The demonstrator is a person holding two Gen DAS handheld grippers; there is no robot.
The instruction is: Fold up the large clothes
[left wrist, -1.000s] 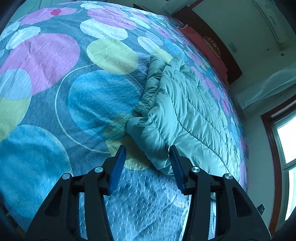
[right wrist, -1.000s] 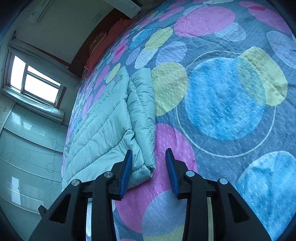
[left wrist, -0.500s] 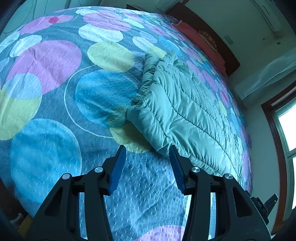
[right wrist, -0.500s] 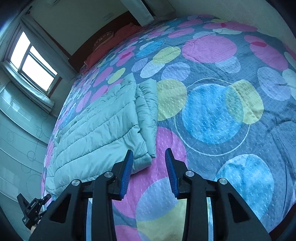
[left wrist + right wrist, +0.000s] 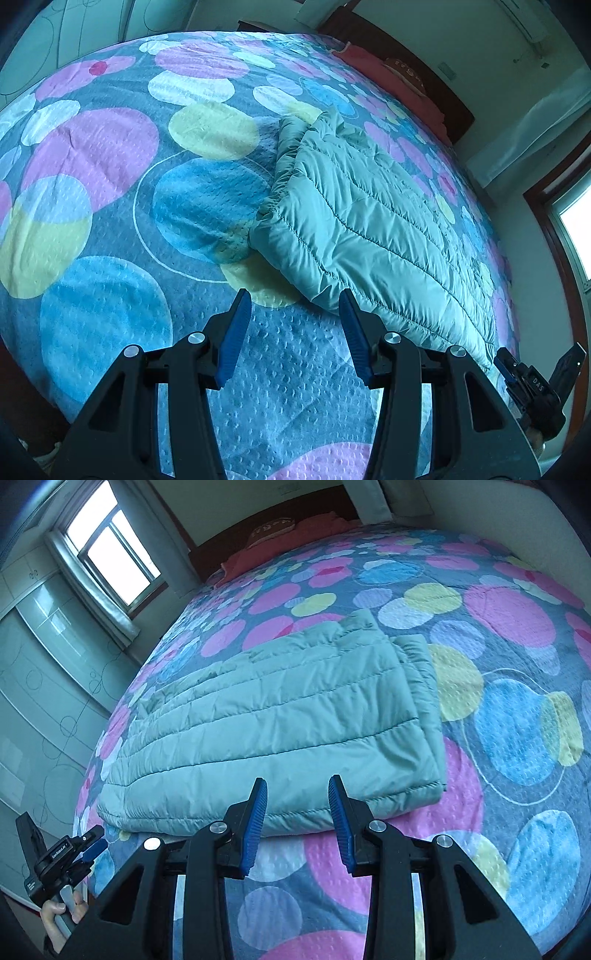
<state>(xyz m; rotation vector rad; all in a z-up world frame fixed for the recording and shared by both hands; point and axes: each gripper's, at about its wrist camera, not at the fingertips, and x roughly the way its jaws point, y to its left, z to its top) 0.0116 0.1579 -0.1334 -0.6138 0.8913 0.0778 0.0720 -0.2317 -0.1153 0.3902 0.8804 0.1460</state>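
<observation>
Green puffy jacket [image 5: 280, 720] folded flat on the spotty bed cover [image 5: 517, 720], left gripper [image 5: 293, 301] and right gripper [image 5: 295, 788] above its near edge, fingers apart, holding nothing

A folded green quilted jacket [image 5: 280, 731] lies on the circle-patterned bed [image 5: 517, 716].

Left tool [image 5: 294, 302] and right tool [image 5: 294, 787]: black angular frames, silver screws, ribbed blue pads [image 5: 236, 332]; white lettering on bodies.
</observation>
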